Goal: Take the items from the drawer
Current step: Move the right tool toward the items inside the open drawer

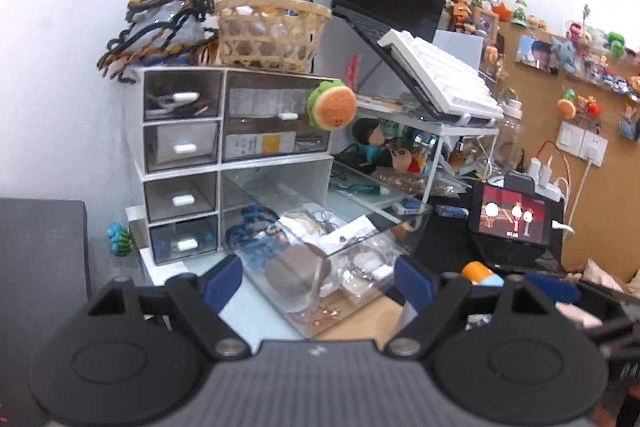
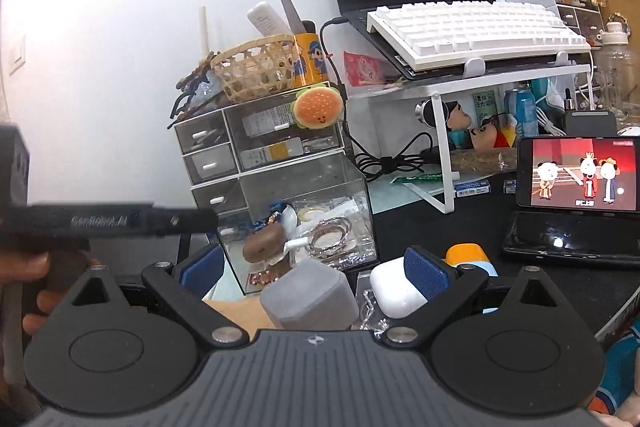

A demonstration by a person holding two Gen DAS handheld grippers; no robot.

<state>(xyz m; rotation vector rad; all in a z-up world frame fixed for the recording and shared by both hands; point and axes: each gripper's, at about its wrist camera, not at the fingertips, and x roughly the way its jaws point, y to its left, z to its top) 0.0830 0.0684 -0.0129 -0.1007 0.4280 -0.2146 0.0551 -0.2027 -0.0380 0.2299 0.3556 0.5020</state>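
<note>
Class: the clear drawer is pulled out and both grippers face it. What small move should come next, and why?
Probably ease the left gripper forward onto the brown case in the clear drawer. Its jaws stand open and empty, with the case lying at the drawer's near end. The grey box and white earbud case already lie outside.

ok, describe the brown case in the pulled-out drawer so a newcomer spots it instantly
Start at the white drawer organiser under the bamboo basket. Its big clear drawer at the lower right is pulled out toward the camera. The brown case lies near the drawer's front: a rounded, dark brown pebble shape, unlike the pale packets and rings beside it.
</note>
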